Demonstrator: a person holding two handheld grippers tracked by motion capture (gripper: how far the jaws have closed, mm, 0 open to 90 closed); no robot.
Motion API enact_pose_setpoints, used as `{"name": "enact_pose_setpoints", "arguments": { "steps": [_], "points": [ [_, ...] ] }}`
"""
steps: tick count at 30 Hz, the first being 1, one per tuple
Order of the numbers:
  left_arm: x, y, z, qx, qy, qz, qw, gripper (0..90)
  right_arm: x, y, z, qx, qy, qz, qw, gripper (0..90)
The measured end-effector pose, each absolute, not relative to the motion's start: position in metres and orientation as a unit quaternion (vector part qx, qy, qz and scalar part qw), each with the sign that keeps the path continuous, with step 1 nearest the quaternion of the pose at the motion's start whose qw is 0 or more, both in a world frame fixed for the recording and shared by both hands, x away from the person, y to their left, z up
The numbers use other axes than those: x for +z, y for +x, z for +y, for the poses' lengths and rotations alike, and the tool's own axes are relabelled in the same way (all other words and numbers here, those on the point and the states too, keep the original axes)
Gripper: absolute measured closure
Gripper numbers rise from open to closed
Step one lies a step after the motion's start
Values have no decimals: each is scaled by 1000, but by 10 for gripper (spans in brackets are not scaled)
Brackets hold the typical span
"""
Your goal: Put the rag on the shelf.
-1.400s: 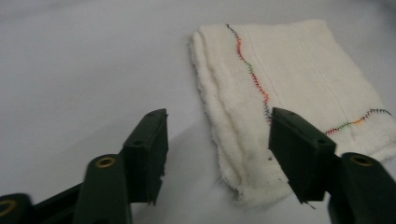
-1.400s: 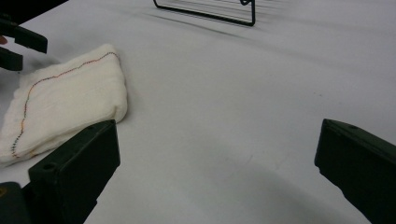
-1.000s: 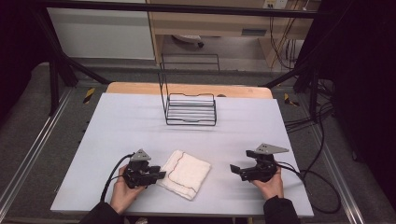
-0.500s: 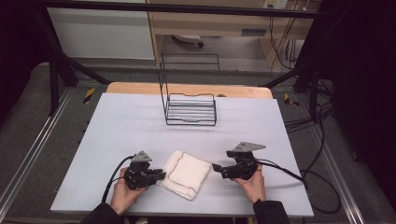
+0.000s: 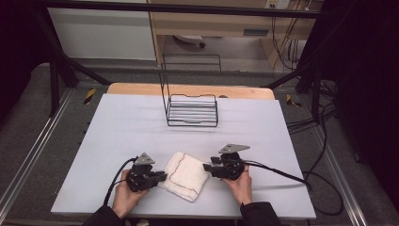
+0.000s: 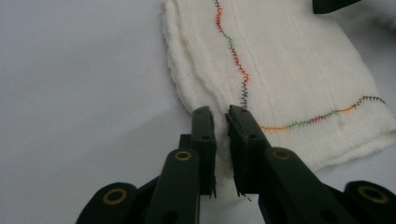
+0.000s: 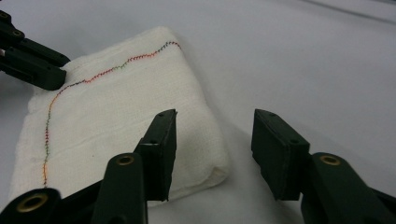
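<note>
One folded white cloth [image 5: 184, 175] (multicoloured stitching wanders across it) lies near the table's [image 5: 117, 127] front edge, one wire rack [image 5: 192, 109] well behind. The left gripper [image 6: 221, 120] pinches its edge, jaws nearly closed; the right gripper [image 7: 212, 140] gapes wide, straddling a corner.

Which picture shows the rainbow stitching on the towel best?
The left gripper view: the rainbow stitching runs close and sharp across the towel. The right gripper view shows it farther off and dimmer; in the high view it is a thin dark line.
</note>
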State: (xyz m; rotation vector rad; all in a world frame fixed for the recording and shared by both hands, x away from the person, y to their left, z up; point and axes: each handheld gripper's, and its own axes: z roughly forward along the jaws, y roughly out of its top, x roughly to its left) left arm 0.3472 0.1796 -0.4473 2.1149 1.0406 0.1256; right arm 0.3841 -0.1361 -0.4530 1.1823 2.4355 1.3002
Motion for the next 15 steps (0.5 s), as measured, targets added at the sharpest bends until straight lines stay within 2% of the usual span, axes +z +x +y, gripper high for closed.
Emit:
{"name": "enact_pose_setpoints", "arguments": {
  "steps": [3,4,6,7,10,15],
  "points": [
    [-447,348,180,48,829,408,381,808,-456,384,-135,424,395,813,56,625],
    [-447,348,180,48,828,408,381,808,-456,384,-135,424,395,813,56,625],
    [-447,347,180,48,828,410,380,809,-456,384,-134,425,397,812,38,705],
    [-447,347,180,47,828,410,380,809,-456,384,-134,425,397,812,38,705],
    [-446,347,180,49,828,410,378,813,-455,384,-134,427,393,813,35,804],
    [-443,342,180,53,829,411,375,816,-449,385,-126,415,372,827,69,834]
  ]
}}
